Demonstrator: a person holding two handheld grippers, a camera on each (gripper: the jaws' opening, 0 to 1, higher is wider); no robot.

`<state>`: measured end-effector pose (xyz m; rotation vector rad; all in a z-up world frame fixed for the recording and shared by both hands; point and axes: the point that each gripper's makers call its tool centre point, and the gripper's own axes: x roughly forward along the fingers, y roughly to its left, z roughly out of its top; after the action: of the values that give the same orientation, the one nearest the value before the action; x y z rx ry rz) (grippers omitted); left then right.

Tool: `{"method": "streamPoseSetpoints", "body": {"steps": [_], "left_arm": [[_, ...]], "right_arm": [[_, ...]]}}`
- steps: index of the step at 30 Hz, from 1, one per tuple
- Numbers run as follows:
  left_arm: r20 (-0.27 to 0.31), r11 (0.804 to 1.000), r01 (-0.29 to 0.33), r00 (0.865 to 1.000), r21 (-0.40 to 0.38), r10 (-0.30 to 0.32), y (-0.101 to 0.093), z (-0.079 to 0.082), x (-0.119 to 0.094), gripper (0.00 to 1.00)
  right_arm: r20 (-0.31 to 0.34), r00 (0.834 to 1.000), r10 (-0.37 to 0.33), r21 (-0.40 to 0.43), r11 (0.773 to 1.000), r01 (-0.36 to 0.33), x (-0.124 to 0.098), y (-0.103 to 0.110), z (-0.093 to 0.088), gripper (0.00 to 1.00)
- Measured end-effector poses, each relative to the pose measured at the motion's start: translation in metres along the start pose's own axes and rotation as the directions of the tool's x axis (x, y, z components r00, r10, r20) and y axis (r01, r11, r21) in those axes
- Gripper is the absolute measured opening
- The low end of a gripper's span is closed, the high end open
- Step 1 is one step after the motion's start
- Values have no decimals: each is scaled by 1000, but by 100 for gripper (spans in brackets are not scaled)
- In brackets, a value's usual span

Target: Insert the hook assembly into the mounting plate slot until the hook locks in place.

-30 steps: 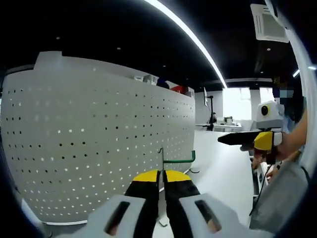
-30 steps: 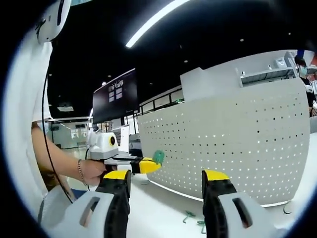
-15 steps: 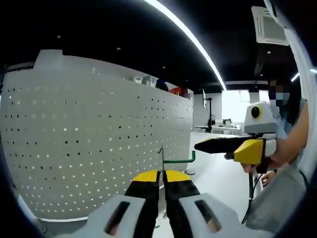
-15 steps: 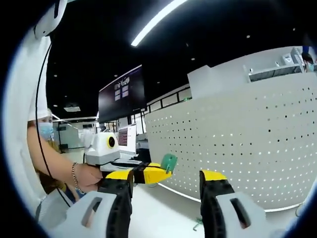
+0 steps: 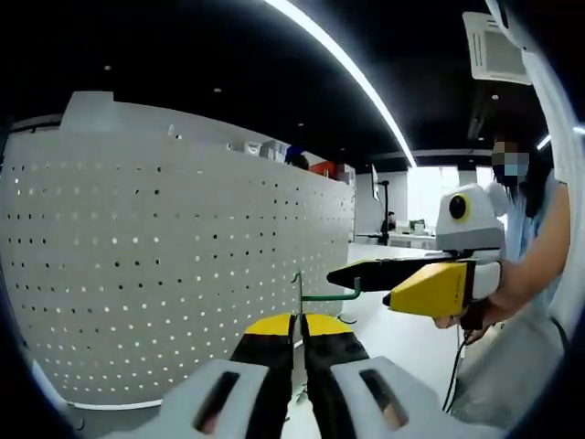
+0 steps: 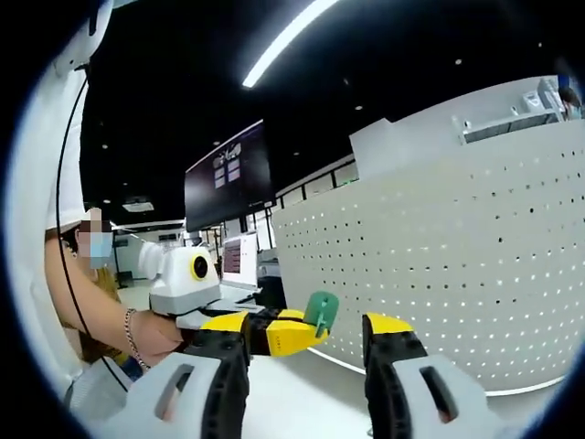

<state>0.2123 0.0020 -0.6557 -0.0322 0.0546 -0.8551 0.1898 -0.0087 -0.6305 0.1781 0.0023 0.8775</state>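
Green hook (image 5: pixel 315 294) in left gripper (image 5: pixel 299 322)

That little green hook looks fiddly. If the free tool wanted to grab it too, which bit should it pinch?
Probably the bare horizontal arm of the green hook. The left tool is shut on its upright stem, so that part is taken. The right tool, open, could come in from the side away from the pegboard, jaws across the rod.

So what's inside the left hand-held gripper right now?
The left hand-held gripper is shut on the green hook, whose arm sticks out toward the pegboard. The clamped base is hidden between the jaws.
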Motion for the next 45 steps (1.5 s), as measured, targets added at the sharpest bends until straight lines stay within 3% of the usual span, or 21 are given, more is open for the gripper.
{"method": "streamPoseSetpoints", "body": {"steps": [5,12,18,25,34,45], "left_arm": [[4,1000,-4,1000,0,4,0,2,-2,3],[7,1000,-2,1000,-5,2,-2,4,-2,3],[8,1000,3,1000,-10,-3,-4,3,0,3],[8,1000,-2,1000,-8,2,-5,3,-2,3],[12,1000,-18,1000,-9,18,-4,3,-5,2],[14,999,-31,999,-8,31,-5,4,-6,2]], "right_arm": [[-9,1000,9,10,1000,-9,8,2,-2,44],[-17,1000,26,21,999,-25,13,6,-3,32],[-12,1000,17,-13,1000,-17,14,6,-4,18],[-19,1000,-12,-10,1000,12,16,0,-5,9],[-21,999,-33,2,999,33,18,-3,-6,3],[-20,998,-58,9,998,58,18,-3,-8,2]]}}
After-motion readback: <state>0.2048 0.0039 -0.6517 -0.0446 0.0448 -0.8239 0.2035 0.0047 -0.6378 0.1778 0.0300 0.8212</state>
